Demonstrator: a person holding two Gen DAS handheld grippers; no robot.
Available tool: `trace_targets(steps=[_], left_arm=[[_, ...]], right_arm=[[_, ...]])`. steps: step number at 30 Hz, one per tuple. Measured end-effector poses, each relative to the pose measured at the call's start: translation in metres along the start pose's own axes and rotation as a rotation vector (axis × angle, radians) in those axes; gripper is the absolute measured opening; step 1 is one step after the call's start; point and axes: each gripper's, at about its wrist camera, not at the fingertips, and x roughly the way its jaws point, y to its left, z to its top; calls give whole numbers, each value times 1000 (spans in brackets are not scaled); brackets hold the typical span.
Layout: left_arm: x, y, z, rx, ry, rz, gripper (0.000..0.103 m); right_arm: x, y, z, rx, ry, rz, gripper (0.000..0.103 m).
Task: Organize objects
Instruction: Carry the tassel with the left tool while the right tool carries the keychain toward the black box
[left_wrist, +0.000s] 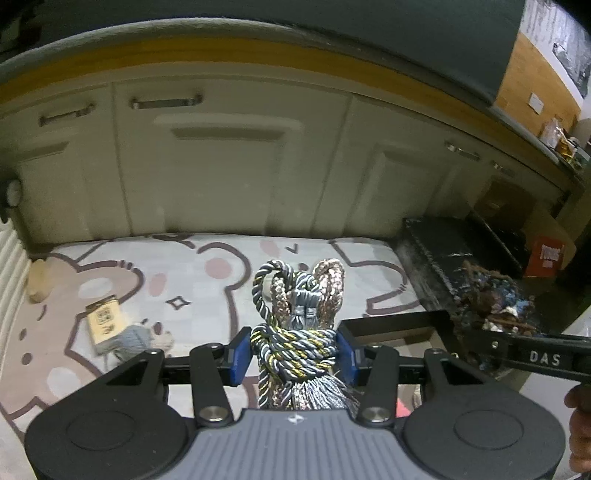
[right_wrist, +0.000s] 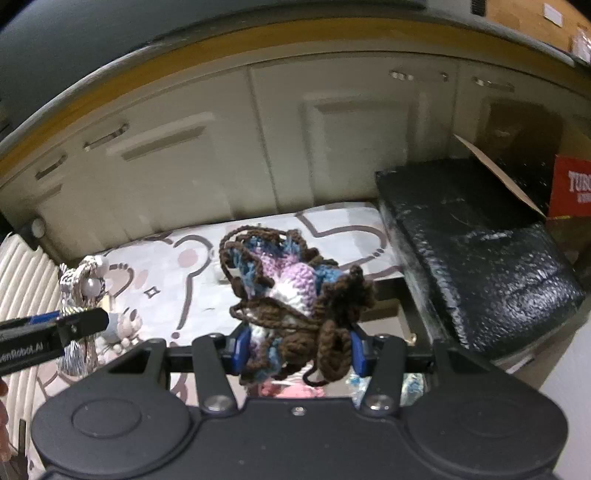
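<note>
Above the bear-print rug (left_wrist: 207, 295), the left gripper (left_wrist: 293, 352) pinches a grey-and-gold tassel cord (left_wrist: 295, 332), while the right gripper (right_wrist: 299, 350) clamps a brown, blue and pink crochet piece (right_wrist: 291, 288) nearer the rug's black-box (right_wrist: 480, 251) side.

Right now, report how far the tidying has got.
Nothing visibly put away yet. In hand: the left hand-held gripper is shut on a grey-and-gold tassel cord bundle, and the right hand-held gripper is shut on a brown, blue and pink crochet piece, both lifted above the bear-print mat. Left: a carded knitted item lies on the mat.
</note>
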Motion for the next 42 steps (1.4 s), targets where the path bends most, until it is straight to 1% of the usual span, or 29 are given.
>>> trace_targets(steps=[13, 16, 19, 23, 27, 33, 36, 37, 38, 39, 40, 42], left_arm=[[33, -29, -7, -63, 68, -146, 48], [44, -43, -12, -74, 90, -189, 49], [60, -60, -20, -66, 134, -217, 49], [79, -77, -30, -62, 170, -230, 49], [95, -90, -37, -88, 189, -272, 49], [117, -103, -47, -83, 226, -272, 49], [123, -107, -51, -77, 240, -284, 49], [124, -108, -52, -62, 252, -282, 54], [125, -111, -53, -45, 272, -273, 70], [125, -111, -53, -34, 282, -253, 77], [123, -112, -54, -21, 277, -236, 80], [120, -111, -53, -2, 272, -245, 79]], right_arm=[[27, -27, 7, 55, 24, -59, 52], [29, -33, 7, 67, 26, -63, 52], [31, -40, 6, 79, 29, -69, 52], [34, -48, 5, 91, 37, -78, 52], [36, -56, 4, 109, 40, -73, 52], [48, -61, 4, 120, 57, -74, 52], [55, -61, 6, 117, 59, -74, 52], [58, -61, 7, 118, 60, -75, 52], [61, -61, 7, 120, 62, -75, 52], [64, -61, 8, 121, 67, -75, 52], [67, -61, 8, 119, 71, -77, 52], [73, -60, 7, 110, 84, -84, 52]])
